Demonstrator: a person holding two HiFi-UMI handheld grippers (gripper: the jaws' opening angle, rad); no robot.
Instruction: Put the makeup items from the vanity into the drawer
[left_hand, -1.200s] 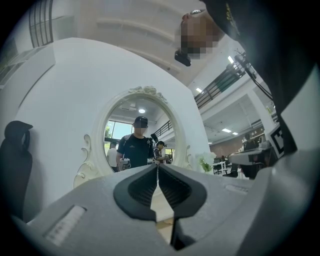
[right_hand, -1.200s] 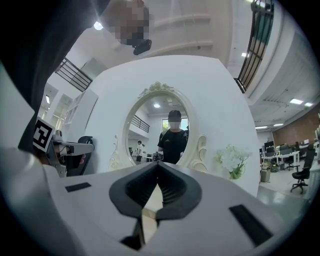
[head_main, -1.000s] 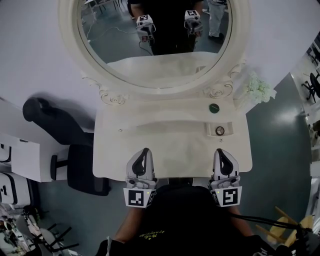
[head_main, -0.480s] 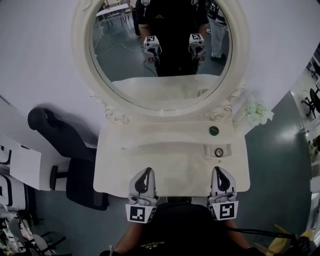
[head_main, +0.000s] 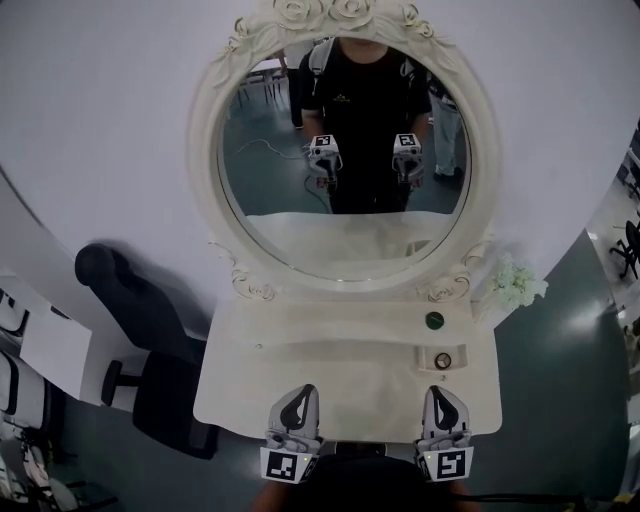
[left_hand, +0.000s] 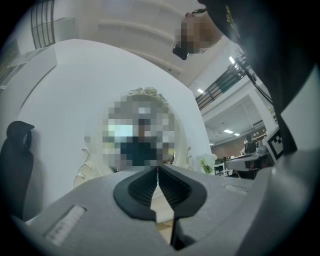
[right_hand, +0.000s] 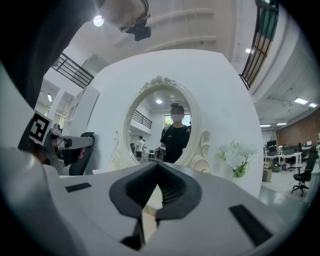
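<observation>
Both tools rest side by side at the near edge of the tabletop (head_main: 335, 385), pointing away towards the mirror (head_main: 262, 190). The left tongs (head_main: 303, 390) are pressed together with nothing between them, which the left gripper view confirms. The right tongs (head_main: 441, 391) are shut and empty as well, with their ribbed pads meeting at the tips. This looks like a resting stance, with neither tool reaching for anything and both kept clear of the things on the vanity.

The makeup that can be made out lies at the far right, well apart from either tool. A green round item (head_main: 434, 320) sits on the raised back ledge (head_main: 320, 318), just below the mirror frame. A small round item (head_main: 442, 359) sits in a shallow tray (head_main: 425, 358) set into the tabletop, nearer than the green one and roughly in line with the right tongs.

From above both items read as discs lying flat, so neither points any way or shows a long axis. Only the tray has one, running left to right. Their height cannot be judged.

The drawer shows in no view, so it is unclear whether it is open or what it holds. White flowers (head_main: 513, 282) stand off the right end and a dark chair (head_main: 130, 310) to the left.
</observation>
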